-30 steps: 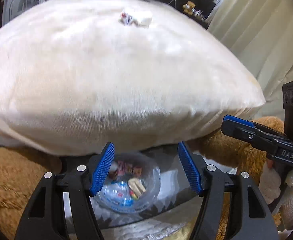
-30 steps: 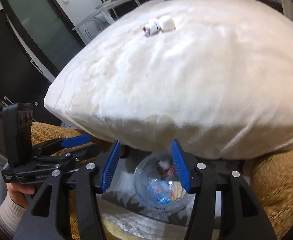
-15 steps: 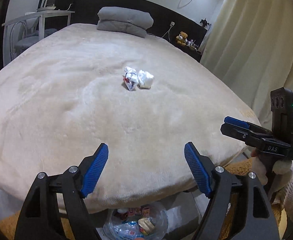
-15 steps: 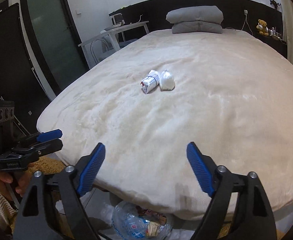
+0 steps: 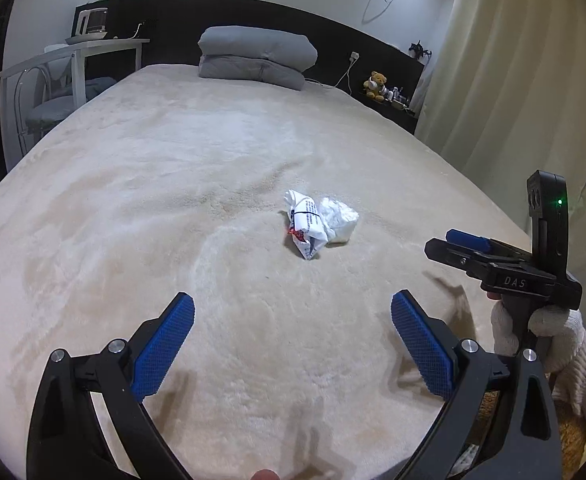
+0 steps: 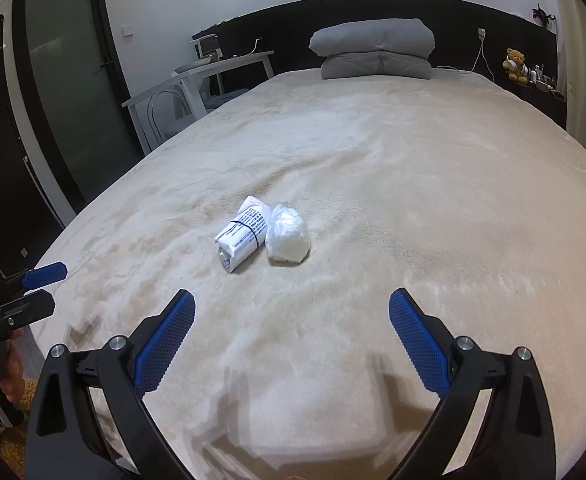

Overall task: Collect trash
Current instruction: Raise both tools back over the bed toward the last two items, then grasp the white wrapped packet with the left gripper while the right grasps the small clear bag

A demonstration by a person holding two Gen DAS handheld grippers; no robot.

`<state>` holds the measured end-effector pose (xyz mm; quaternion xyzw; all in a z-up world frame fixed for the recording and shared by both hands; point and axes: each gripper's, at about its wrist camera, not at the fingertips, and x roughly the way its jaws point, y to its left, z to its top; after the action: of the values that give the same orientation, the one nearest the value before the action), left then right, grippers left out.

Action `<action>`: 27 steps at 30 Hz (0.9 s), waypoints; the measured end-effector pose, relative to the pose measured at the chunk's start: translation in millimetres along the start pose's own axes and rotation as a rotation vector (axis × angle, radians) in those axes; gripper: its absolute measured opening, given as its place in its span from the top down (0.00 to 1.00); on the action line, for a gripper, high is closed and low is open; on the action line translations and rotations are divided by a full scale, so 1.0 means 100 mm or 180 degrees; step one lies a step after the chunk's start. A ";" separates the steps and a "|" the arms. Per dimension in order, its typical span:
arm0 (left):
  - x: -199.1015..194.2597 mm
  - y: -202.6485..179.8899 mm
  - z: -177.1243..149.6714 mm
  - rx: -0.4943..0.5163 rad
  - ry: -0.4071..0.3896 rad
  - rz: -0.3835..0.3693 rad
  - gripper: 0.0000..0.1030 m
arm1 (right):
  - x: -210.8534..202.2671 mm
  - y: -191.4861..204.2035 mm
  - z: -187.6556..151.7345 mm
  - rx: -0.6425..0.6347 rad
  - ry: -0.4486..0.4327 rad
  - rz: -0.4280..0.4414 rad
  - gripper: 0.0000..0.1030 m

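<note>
Both my left tool and right tool, jaws just opened wide with nothing between them, hover over the bed near its foot edge, the printed wrapper ahead mid-bed, its long axis slanting away, touching a crumpled white bag.

The cream blanket lies bare from the near edge to the two wrappers at twelve o'clock. The folded grey bedding blocks only the far end. At ten o'clock the white desk crowds the bedside; the gap there is probably narrow.
</note>
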<state>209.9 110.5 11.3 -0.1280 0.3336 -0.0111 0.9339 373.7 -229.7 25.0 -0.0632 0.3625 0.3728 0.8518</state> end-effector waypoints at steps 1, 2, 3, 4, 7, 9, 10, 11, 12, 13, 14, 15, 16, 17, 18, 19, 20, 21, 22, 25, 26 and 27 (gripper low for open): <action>0.06 0.03 0.04 0.0026 0.0019 0.0005 0.06 | 0.08 -0.02 0.04 0.0014 0.0006 0.0006 0.06; 0.11 0.04 0.06 0.0056 0.0021 0.0015 0.06 | 0.16 -0.03 0.08 0.0033 0.0005 0.0013 0.06; 0.16 0.07 0.09 0.0075 0.0006 0.0054 0.06 | 0.23 -0.05 0.12 0.0052 0.0007 0.0017 0.06; 0.19 0.09 0.12 0.0072 -0.0023 0.0110 0.06 | 0.31 -0.06 0.16 0.0067 0.0016 0.0023 0.06; 0.30 0.20 0.20 0.0023 -0.0060 0.0100 0.06 | 0.48 -0.05 0.23 0.0060 -0.0024 -0.0013 0.06; 0.37 0.26 0.24 -0.0018 -0.0041 0.0096 0.06 | 0.60 -0.02 0.28 0.0036 0.0021 -0.0012 0.06; 0.39 0.28 0.25 -0.0047 -0.0058 0.0083 0.06 | 0.67 -0.01 0.30 0.0027 0.0056 0.0008 0.06; 0.41 0.30 0.27 -0.0073 -0.0072 0.0074 0.06 | 0.73 0.00 0.32 0.0024 0.0095 -0.0004 0.06; 0.43 0.31 0.28 -0.0081 -0.0077 0.0051 0.06 | 0.80 0.00 0.33 0.0014 0.0149 -0.0034 0.06; 0.45 0.32 0.28 -0.0078 -0.0080 0.0035 0.06 | 0.87 0.00 0.35 0.0020 0.0210 -0.0029 0.06; 0.47 0.33 0.29 -0.0083 -0.0082 0.0033 0.06 | 0.92 -0.01 0.36 0.0046 0.0256 -0.0011 0.06; 0.50 0.35 0.29 -0.0109 -0.0066 0.0016 0.06 | 0.98 -0.02 0.37 0.0080 0.0310 -0.0009 0.07; 0.53 0.36 0.29 -0.0130 -0.0029 -0.0026 0.06 | 1.04 -0.04 0.39 0.0129 0.0361 0.0013 0.07; 0.55 0.37 0.29 -0.0137 -0.0011 -0.0044 0.06 | 1.09 -0.05 0.40 0.0168 0.0399 0.0040 0.13; 0.57 0.37 0.29 -0.0133 -0.0007 -0.0015 0.06 | 1.13 -0.06 0.42 0.0177 0.0439 0.0034 0.18; 0.59 0.37 0.28 -0.0122 -0.0003 0.0002 0.06 | 1.16 -0.05 0.43 0.0161 0.0457 0.0001 0.30; 0.60 0.36 0.28 -0.0105 0.0000 0.0000 0.06 | 1.19 -0.05 0.44 0.0135 0.0467 -0.0013 0.40; 0.62 0.36 0.28 -0.0087 0.0003 0.0015 0.06 | 1.21 -0.04 0.45 0.0111 0.0476 0.0008 0.43; 0.63 0.36 0.27 -0.0084 0.0008 0.0027 0.06 | 1.23 -0.03 0.45 0.0085 0.0480 0.0036 0.48; 0.66 0.38 0.26 -0.0119 0.0039 -0.0004 0.06 | 1.25 0.01 0.46 -0.0018 0.0470 0.0089 0.61; 0.67 0.38 0.27 -0.0128 0.0037 -0.0002 0.06 | 1.25 0.03 0.47 -0.0054 0.0463 0.0094 0.63; 0.68 0.38 0.27 -0.0134 0.0029 -0.0018 0.06 | 1.23 0.05 0.46 -0.0093 0.0449 0.0078 0.64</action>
<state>276.7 145.9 -20.1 -0.1484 0.3376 -0.0073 0.9295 453.8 -136.1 -22.4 -0.0973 0.4169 0.3831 0.8185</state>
